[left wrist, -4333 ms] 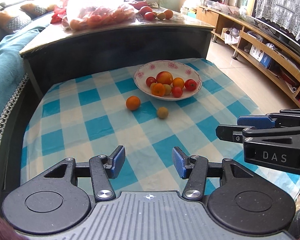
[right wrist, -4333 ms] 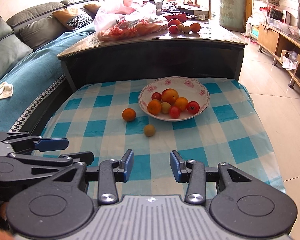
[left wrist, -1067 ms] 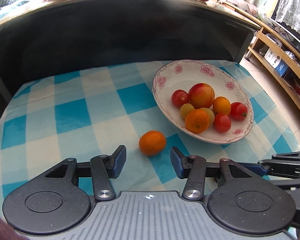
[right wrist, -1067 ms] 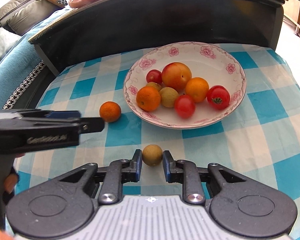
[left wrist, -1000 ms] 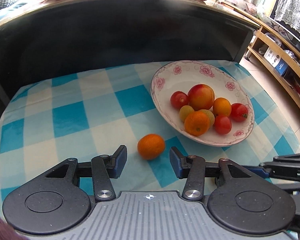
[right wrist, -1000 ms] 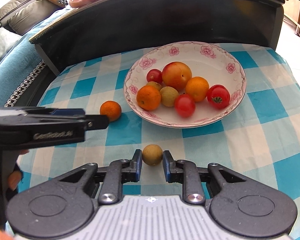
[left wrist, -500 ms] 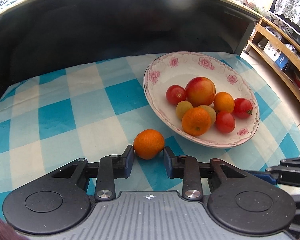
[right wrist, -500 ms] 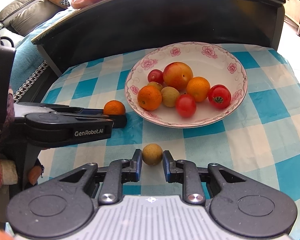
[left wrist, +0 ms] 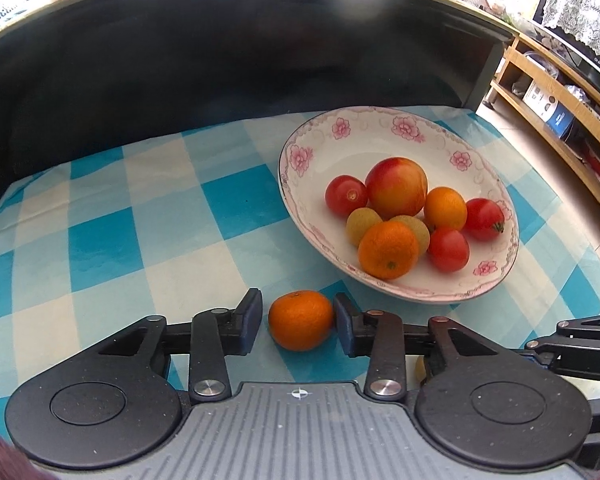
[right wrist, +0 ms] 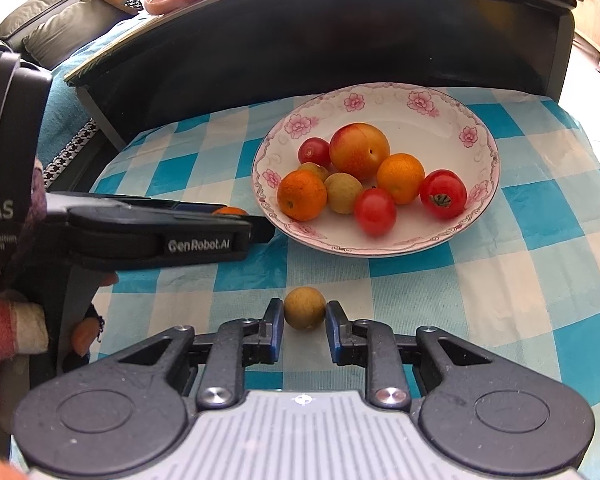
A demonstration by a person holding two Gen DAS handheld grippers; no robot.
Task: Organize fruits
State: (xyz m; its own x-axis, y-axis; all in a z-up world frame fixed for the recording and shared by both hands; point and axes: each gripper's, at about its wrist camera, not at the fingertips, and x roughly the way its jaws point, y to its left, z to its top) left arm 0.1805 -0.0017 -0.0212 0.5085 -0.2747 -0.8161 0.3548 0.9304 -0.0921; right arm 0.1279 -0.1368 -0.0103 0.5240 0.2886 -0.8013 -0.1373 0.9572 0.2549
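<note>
Fingers (left wrist: 247,322) flank mandarin (left wrist: 300,320), stem up.

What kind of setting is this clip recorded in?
Most likely a home living room: a cushioned sofa beside a dark coffee table, a wooden media shelf along the wall, and a floral plate of fruit on a checked cloth.

My left camera sits on the left gripper (left wrist: 296,322) and looks down along its fingers, very close to the cloth. My right camera does the same on the right gripper (right wrist: 302,330). Both see the bowl (left wrist: 384,128) ahead.
</note>
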